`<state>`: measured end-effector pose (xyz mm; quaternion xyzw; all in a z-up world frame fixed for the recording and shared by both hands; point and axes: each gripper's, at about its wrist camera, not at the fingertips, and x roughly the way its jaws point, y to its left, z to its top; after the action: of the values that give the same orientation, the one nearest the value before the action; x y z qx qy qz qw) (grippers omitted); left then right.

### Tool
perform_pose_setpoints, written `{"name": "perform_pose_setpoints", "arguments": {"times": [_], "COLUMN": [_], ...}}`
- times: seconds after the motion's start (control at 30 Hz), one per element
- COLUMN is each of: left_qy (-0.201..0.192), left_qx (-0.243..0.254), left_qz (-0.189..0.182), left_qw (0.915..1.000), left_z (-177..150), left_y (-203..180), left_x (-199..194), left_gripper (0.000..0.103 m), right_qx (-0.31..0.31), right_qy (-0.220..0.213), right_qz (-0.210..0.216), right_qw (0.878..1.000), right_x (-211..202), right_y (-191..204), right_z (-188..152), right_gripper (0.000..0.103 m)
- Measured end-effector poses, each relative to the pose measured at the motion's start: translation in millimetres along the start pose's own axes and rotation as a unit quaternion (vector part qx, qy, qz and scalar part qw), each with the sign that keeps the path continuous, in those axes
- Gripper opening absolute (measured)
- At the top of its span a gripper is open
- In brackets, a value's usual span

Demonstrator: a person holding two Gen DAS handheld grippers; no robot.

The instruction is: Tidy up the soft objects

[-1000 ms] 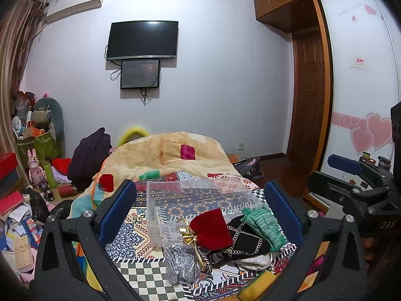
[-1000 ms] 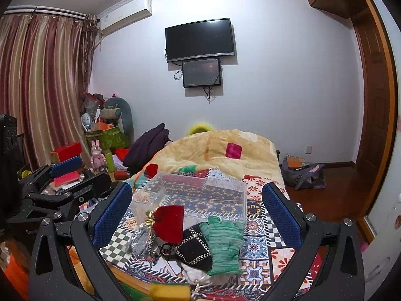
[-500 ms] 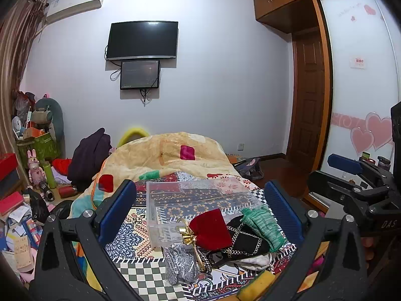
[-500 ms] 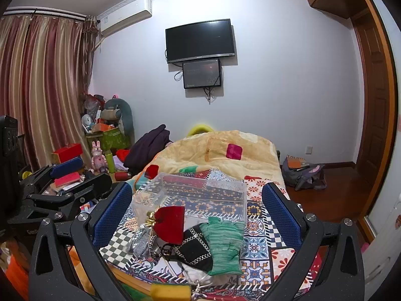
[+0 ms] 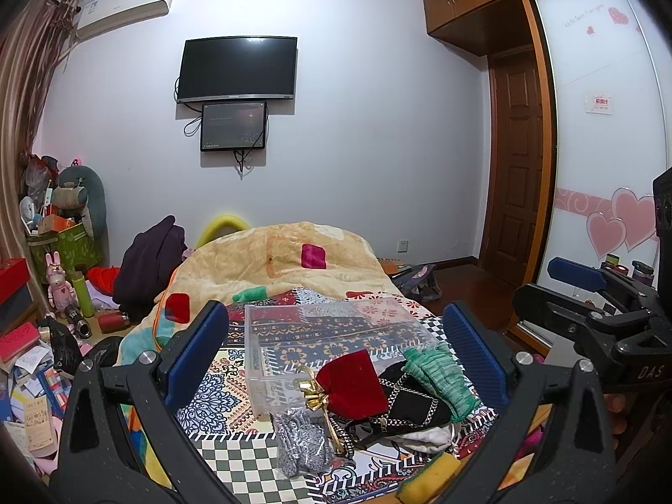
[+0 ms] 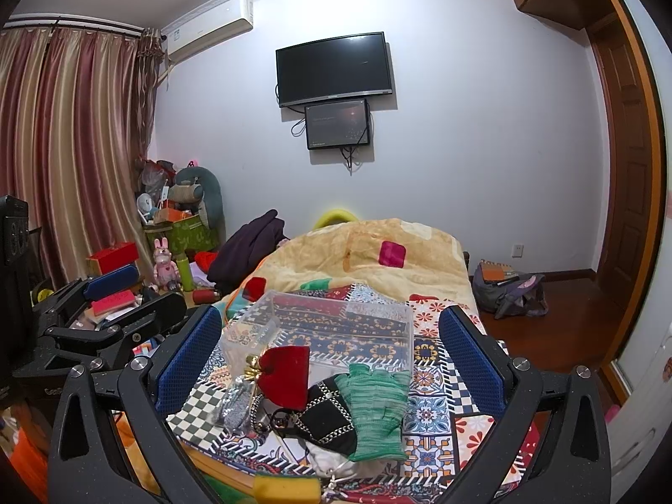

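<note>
A pile of soft things lies on the patterned bed cover in front of a clear plastic box [image 5: 332, 336] [image 6: 332, 323]. The pile holds a red velvet pouch [image 5: 353, 386] [image 6: 285, 374] with a gold bow, a green knit glove [image 5: 441, 374] [image 6: 376, 407], a black chain-trimmed pouch [image 5: 409, 409] [image 6: 327, 418], a grey glittery pouch [image 5: 300, 441] [image 6: 235, 403], white cloth and a yellow sponge [image 5: 428, 472] [image 6: 285, 489]. My left gripper [image 5: 336, 357] and right gripper [image 6: 332, 357] are both open and empty, held before the pile.
An orange blanket [image 5: 285, 260] covers the far bed. Dark clothing [image 5: 151, 260] lies at its left. Toys, boxes and clutter [image 5: 54, 294] fill the left floor. A bag [image 6: 508, 290] sits on the wooden floor at right. A wardrobe [image 5: 605, 168] stands at right.
</note>
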<state>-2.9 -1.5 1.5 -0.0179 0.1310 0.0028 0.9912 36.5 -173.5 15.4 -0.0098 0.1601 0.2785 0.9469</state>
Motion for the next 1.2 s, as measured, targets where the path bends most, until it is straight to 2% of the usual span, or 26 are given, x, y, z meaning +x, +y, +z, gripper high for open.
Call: {"name": "perform_pose_setpoints", "arguments": {"times": [0.77,0.93,1.03,1.07,1.13,1.2], "left_qy": [0.011,0.037,0.061,0.07,0.091,0.118], "left_qx": [-0.006,-0.016,-0.024,-0.028,-0.034,-0.04], "left_qz": [-0.01,-0.017,-0.023,-0.027,-0.034,-0.038], "left_qw": [0.9999,0.999,0.9976,0.9968,0.9946,0.9914], "left_z": [-2,-8,-17,-20,-28,-38], "left_y": [1,8,12,13,14,16], "left_x": [4,19,34,40,53,68], "left_gripper": [0.103,0.103,0.102,0.101,0.088,0.084], "right_qx": [0.004,0.007,0.015,0.016,0.021,0.025], "right_qy": [0.003,0.019,0.043,0.049,0.072,0.091], "right_qz": [-0.002,-0.005,-0.007,-0.008,-0.008,-0.005], "right_qw": [1.0,1.0,0.999,0.999,0.997,0.996], "right_x": [3,14,28,32,44,53], "right_y": [-3,-10,-18,-19,-25,-30], "right_z": [-4,-10,-18,-20,-28,-36], "right_gripper": [0.103,0.103,0.102,0.1,0.094,0.089]}}
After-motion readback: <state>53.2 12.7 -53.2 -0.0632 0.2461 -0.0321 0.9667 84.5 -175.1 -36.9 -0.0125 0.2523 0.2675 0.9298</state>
